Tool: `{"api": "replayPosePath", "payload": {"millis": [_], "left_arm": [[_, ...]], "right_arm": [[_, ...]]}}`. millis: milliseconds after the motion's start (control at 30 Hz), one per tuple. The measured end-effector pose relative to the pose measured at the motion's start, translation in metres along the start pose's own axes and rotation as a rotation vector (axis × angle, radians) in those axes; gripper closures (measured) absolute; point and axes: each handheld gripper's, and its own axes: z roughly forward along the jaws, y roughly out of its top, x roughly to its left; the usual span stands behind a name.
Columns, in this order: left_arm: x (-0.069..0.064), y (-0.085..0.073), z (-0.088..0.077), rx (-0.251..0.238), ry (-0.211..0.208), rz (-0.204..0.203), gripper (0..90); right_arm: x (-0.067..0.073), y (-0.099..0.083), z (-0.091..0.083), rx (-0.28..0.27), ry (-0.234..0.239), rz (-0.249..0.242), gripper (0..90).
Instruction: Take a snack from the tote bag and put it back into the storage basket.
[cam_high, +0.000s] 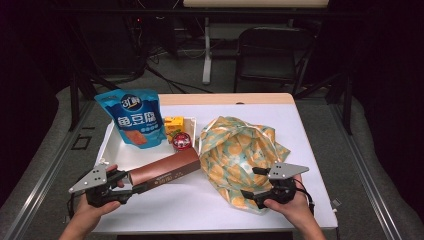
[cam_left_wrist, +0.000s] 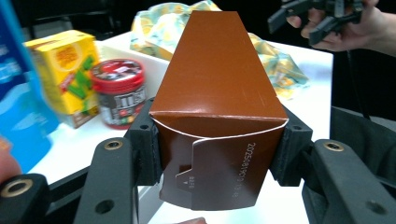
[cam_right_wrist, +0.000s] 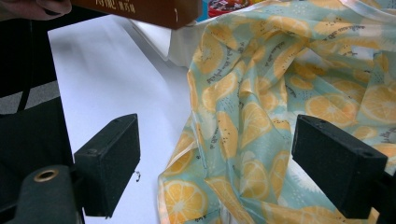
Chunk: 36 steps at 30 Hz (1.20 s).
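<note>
High view looks forward and down on whole table (cam_high: 150, 205). Left gripper view sits close behind brown box (cam_left_wrist: 217, 84), facing orange-print bag (cam_left_wrist: 275, 60). Right gripper view close on same bag, box edge shared.

Box (cam_high: 165, 169) left of bag (cam_high: 240, 150), pouch (cam_high: 132, 117), carton (cam_high: 173, 124) and jar (cam_high: 181, 141) in tray (cam_high: 117, 150) behind

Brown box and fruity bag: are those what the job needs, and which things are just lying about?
In the job:
- brown box, clamped in the left tool
- orange-print bag, with the open right tool at its edge

Lying about:
- blue snack pouch
- yellow carton
- red-lidded jar
- white tray
</note>
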Motion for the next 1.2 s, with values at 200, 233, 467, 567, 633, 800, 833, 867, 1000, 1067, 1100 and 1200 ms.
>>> {"api": "replayPosePath", "payload": {"millis": [200, 233, 467, 567, 633, 800, 833, 867, 1000, 1067, 1100, 1200], "left_arm": [[0.010, -0.008, -0.009, 0.011, 0.041, -0.015, 47.4], [0.011, -0.009, -0.010, 0.015, 0.053, -0.020, 47.4], [0.019, -0.016, -0.016, 0.009, 0.080, -0.045, 47.3], [0.020, -0.019, -0.015, 0.051, 0.076, -0.036, 47.3], [0.020, -0.022, -0.012, 0.062, 0.096, -0.035, 47.3], [0.027, -0.027, -0.005, 0.086, 0.112, -0.048, 47.2], [0.030, -0.028, -0.005, 0.097, 0.081, -0.054, 47.2], [0.031, -0.029, -0.003, 0.082, 0.093, -0.063, 47.2], [0.037, -0.031, -0.003, 0.092, 0.067, -0.079, 47.0], [0.039, -0.034, -0.003, 0.107, 0.053, -0.088, 46.9], [0.039, -0.035, -0.002, 0.120, 0.050, -0.087, 46.9], [0.040, -0.037, 0.000, 0.125, 0.046, -0.091, 46.9]], "right_arm": [[0.000, -0.001, 0.002, 0.006, 0.002, -0.003, 15.1], [0.000, -0.001, 0.002, 0.009, 0.002, -0.003, 15.1], [-0.002, -0.002, 0.003, 0.012, 0.004, 0.001, 15.3], [-0.001, -0.003, 0.004, 0.011, 0.003, 0.003, 15.3], [-0.001, -0.003, 0.005, 0.012, 0.005, 0.002, 15.3], [-0.001, -0.003, 0.006, 0.017, 0.007, 0.001, 15.4], [0.000, -0.003, 0.007, 0.018, 0.008, 0.002, 15.4], [0.000, -0.003, 0.007, 0.021, 0.010, 0.001, 15.4], [0.000, -0.003, 0.009, 0.024, 0.013, -0.004, 15.4], [0.000, -0.003, 0.009, 0.024, 0.010, -0.003, 15.4], [0.000, -0.003, 0.009, 0.025, 0.011, -0.002, 15.4], [0.000, -0.004, 0.009, 0.023, 0.007, 0.004, 15.5]]}}
